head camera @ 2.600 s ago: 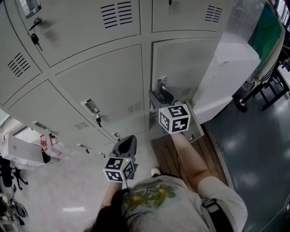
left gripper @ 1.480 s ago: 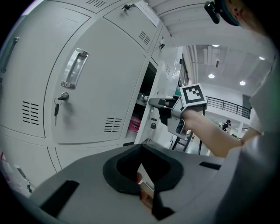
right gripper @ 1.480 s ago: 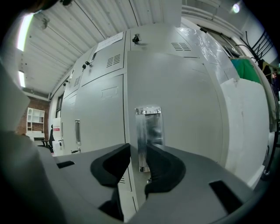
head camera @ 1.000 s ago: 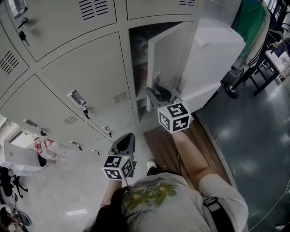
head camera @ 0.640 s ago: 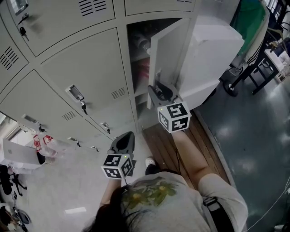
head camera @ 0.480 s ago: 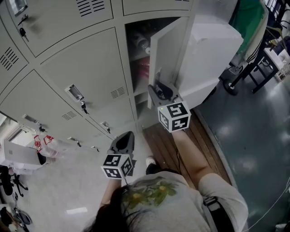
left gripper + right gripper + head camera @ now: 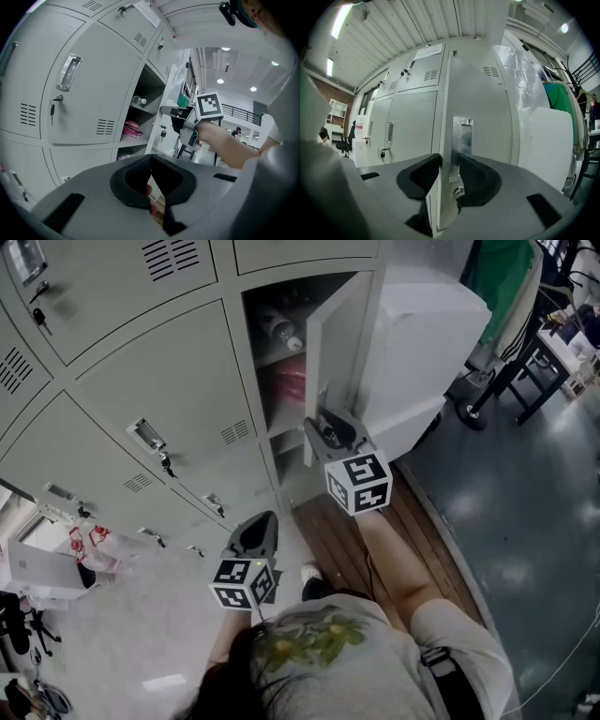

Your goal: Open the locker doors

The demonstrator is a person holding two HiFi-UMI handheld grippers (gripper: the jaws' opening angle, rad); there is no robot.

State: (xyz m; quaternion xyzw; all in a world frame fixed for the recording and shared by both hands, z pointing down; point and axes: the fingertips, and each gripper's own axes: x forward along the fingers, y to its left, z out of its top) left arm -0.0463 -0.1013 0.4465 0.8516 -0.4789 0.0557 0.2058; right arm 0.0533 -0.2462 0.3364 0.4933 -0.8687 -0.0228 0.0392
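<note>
As the head view shows it, locker door [image 7: 342, 343]: it stands about half open at the right column of the lockers, with its free edge turned toward the person.
Head view, right tongs [image 7: 323, 427]: they are at this free edge, beside the right wall of the lockers.
Head view, left tongs [image 7: 265, 521]: they are lower, well apart from the lockers, and touch nothing.
Head view, compartment [image 7: 265, 413]: a bottle [image 7: 281, 334] lies on the upper shelf and a pink packet [image 7: 286, 390] is under it.
Head view, closed doors [image 7: 159, 381]: the neighbour on the left and the doors above and below it are all shut.
Left gripper view, left tongs: both jaws are together and nothing is between them.
Right gripper view, right tongs: the jaws stand rather wide and clamp the door edge from both faces, at the metal latch plate [image 7: 461, 140].
Progress: one door is partly open. I judge it can swing wider, and the other doors in view are not yet opened.
</note>
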